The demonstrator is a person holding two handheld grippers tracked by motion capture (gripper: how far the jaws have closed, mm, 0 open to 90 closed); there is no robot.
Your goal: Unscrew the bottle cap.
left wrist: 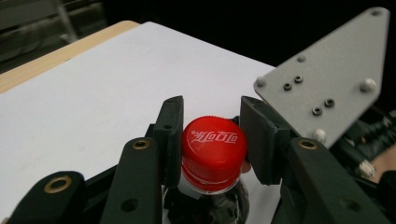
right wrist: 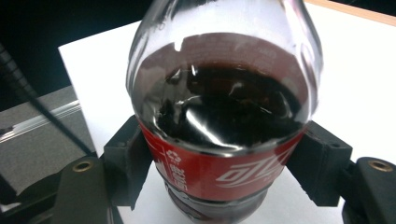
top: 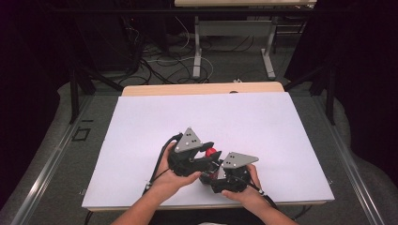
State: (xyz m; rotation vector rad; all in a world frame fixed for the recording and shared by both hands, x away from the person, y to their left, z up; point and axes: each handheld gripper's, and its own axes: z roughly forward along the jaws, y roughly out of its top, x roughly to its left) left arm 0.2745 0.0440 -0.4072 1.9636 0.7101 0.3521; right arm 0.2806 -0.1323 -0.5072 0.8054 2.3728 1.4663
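Near the desk's (top: 141, 122) front edge, a cola bottle (right wrist: 224, 116) is held between the two hands. The right tongs (right wrist: 224, 177) are clenched on the bottle's red label band, a pad (right wrist: 128, 163) pressing each side. The left tongs (left wrist: 212, 140) grasp the red cap (left wrist: 214, 151), with both pads against its ribbed sides. In the high view the cap (top: 210, 152) sits between the two grey plates.

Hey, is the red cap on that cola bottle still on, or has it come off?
On. The red cap sits on the bottle neck, with the left gripper jaws closed on its sides.
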